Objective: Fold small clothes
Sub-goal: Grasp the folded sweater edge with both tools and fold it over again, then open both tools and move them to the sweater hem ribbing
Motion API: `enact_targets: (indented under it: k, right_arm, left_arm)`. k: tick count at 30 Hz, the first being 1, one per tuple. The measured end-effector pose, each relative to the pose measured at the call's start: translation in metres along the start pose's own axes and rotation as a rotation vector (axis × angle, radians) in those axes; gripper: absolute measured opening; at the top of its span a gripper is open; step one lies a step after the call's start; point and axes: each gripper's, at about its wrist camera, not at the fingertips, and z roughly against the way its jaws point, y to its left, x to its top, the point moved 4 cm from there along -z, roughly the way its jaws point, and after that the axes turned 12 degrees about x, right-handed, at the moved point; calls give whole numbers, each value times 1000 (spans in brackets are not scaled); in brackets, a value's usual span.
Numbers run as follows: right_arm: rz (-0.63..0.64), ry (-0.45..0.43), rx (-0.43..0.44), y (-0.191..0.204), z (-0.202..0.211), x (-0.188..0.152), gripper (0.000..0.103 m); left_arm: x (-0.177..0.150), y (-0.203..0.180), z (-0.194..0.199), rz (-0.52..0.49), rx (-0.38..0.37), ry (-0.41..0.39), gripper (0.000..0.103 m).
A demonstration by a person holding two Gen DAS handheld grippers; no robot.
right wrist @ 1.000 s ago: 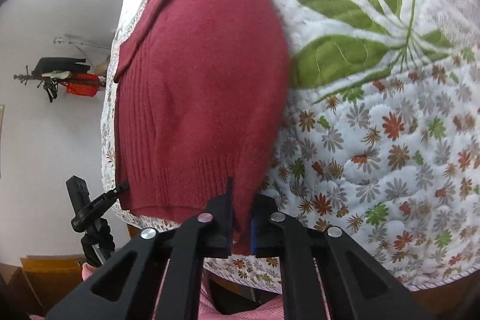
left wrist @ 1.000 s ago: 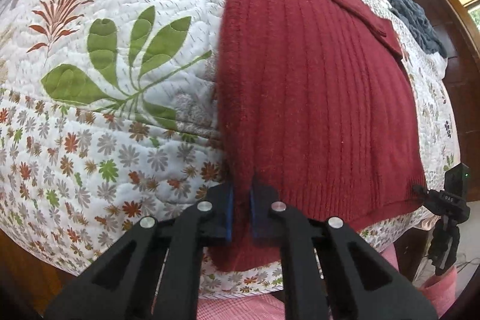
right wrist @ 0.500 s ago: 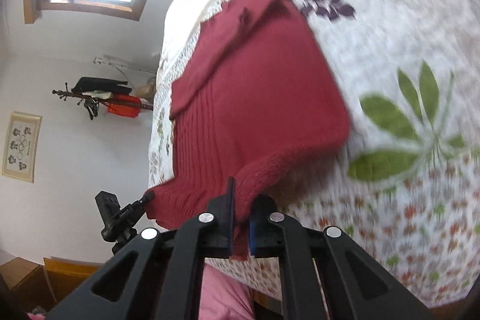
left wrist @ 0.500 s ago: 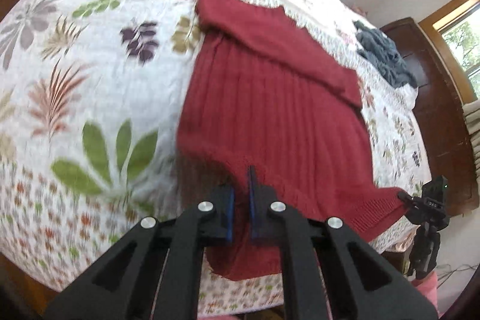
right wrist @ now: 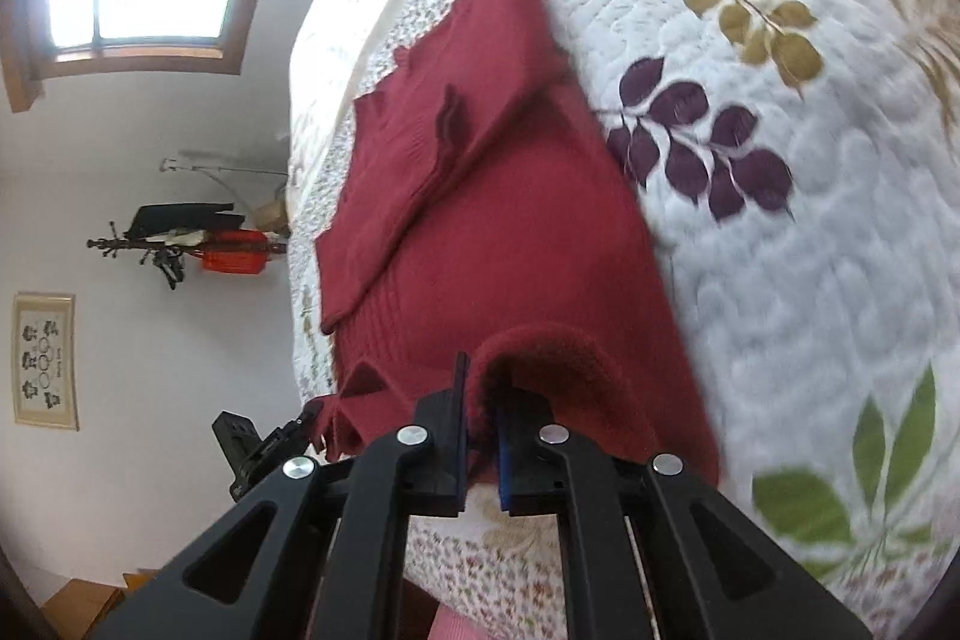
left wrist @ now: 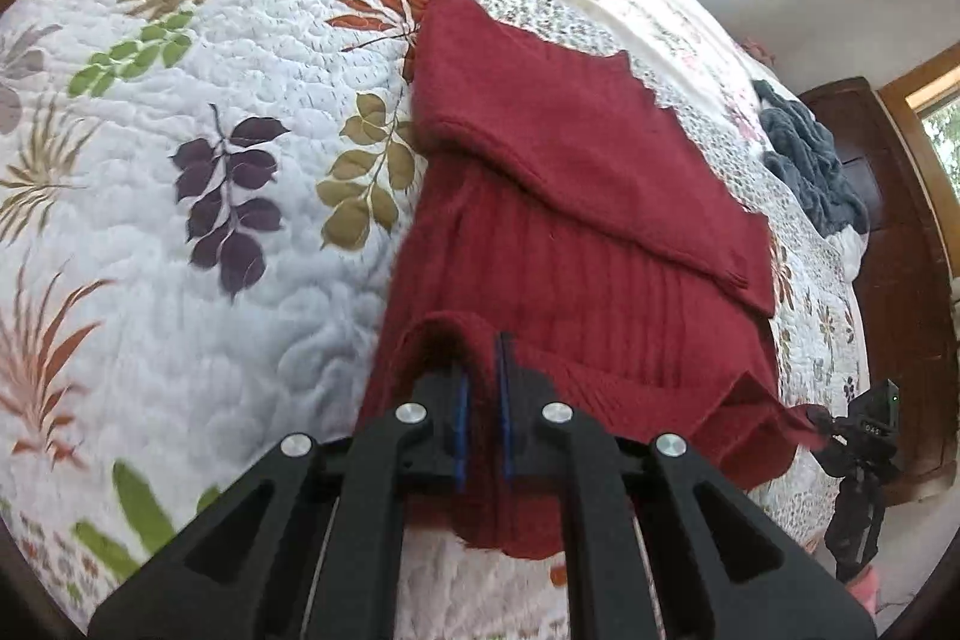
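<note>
Left wrist: left gripper (left wrist: 480,400) pinching sweater (left wrist: 576,220) hem; right gripper (right wrist: 477,430) pinching opposite corner.

Sweater hem (left wrist: 480,490) hidden behind left tool (left wrist: 480,418); quilt (right wrist: 780,280) edges blurred.

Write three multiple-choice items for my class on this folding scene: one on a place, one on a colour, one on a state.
1. Where does the grey garment lie?
A. beyond the red sweater, toward the bed's far side
B. under the sweater
C. on the floor

2. What colour are the leaves printed nearest the sweater's left edge?
A. blue
B. olive
C. pink

3. What is the left gripper doing?
A. hanging open
B. pinching the quilt
C. clamped on the sweater's hem

Answers: A, it sits past the sweater; B, olive sprig beside it; C, red knit between the fingers.
</note>
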Motion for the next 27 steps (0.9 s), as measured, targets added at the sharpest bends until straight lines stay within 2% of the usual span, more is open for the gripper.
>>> enact_targets:
  k: [5,9,11,12,13,16,18,20,23,27]
  right_arm:
    - [-33,13,-27,-11,-13,19,8]
    - [-48,32,-35,-17,-17,27,15]
    - [-37,31,-50,-18,-14,31,19]
    - [-32,30,-56,-18,-11,32,23]
    - [-27,24,-59,-17,-8,34,32]
    - [22,0,-96,-11,2,39,36]
    - [55,-9,-110,-6,9,40,36]
    - [98,-4,-116,1,12,37,40]
    - [190,22,-156,14,9,29,50]
    - [297,71,-199,27,-7,18,54]
  left_arm:
    - [14,3,-22,33,-13,47,10]
    - [18,14,-21,91,-88,76,12]
    - [22,20,-15,111,-119,72,14]
    - [23,22,-12,115,-122,66,15]
    - [25,24,-7,113,-111,49,22]
    - [32,31,8,98,-84,-4,28]
    - [35,31,16,74,-72,-29,28]
    - [36,25,22,26,-58,-55,33]
    - [34,12,24,-68,-25,-78,43]
    - [27,-12,8,-200,15,-79,57]
